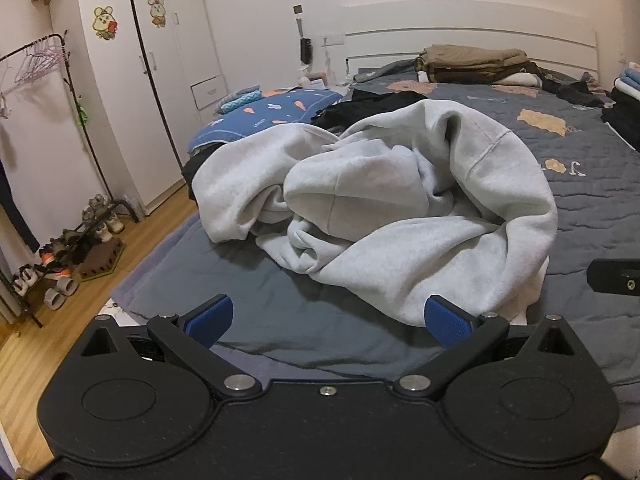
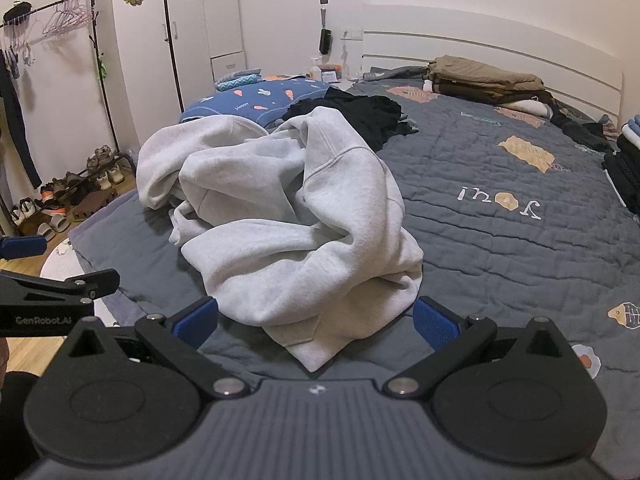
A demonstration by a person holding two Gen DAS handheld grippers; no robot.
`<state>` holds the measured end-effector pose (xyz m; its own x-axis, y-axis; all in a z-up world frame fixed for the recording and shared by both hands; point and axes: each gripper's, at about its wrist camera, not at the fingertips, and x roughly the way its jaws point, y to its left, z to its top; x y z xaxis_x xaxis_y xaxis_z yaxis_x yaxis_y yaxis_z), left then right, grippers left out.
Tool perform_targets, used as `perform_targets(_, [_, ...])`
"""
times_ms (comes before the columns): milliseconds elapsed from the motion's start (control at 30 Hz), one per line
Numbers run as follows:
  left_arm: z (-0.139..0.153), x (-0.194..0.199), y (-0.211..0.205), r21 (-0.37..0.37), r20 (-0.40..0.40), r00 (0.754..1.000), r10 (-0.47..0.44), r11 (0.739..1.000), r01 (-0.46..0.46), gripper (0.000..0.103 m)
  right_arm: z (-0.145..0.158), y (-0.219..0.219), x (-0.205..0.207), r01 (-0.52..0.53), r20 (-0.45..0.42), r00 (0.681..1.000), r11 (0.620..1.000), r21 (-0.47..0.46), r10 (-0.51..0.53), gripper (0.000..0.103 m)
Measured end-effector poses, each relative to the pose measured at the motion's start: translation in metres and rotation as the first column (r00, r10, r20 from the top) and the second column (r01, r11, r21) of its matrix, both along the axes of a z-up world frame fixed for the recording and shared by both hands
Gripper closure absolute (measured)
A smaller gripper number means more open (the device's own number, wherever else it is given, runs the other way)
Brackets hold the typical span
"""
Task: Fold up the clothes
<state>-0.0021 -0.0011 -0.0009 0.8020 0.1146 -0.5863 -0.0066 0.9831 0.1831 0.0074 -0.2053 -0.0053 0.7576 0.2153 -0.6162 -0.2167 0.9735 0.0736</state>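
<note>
A crumpled grey sweatshirt [image 2: 288, 216] is seen at twelve o'clock, nearest the right gripper [image 2: 316, 320]; the left gripper [image 1: 328, 320] sits slightly further off; both jaws are spread wide, empty.

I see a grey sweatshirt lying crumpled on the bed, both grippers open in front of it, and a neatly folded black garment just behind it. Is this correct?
Not quite. The black garment behind the grey sweatshirt is not folded; it lies in a loose heap, as the right wrist view shows. The rest holds: the sweatshirt is crumpled on the bed, and the left gripper and right gripper are both open in front of it.
</note>
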Motion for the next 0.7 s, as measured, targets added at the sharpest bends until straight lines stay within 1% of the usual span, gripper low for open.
perform_targets(700, [-0.0036, -0.0008, -0.0026, 0.0, -0.004, 1.0, -0.008, 1.0, 0.008, 0.0, -0.0004, 0.0016, -0.0003, -0.006, -0.003, 1.0, 1.0, -0.002, 0.006, 0.0])
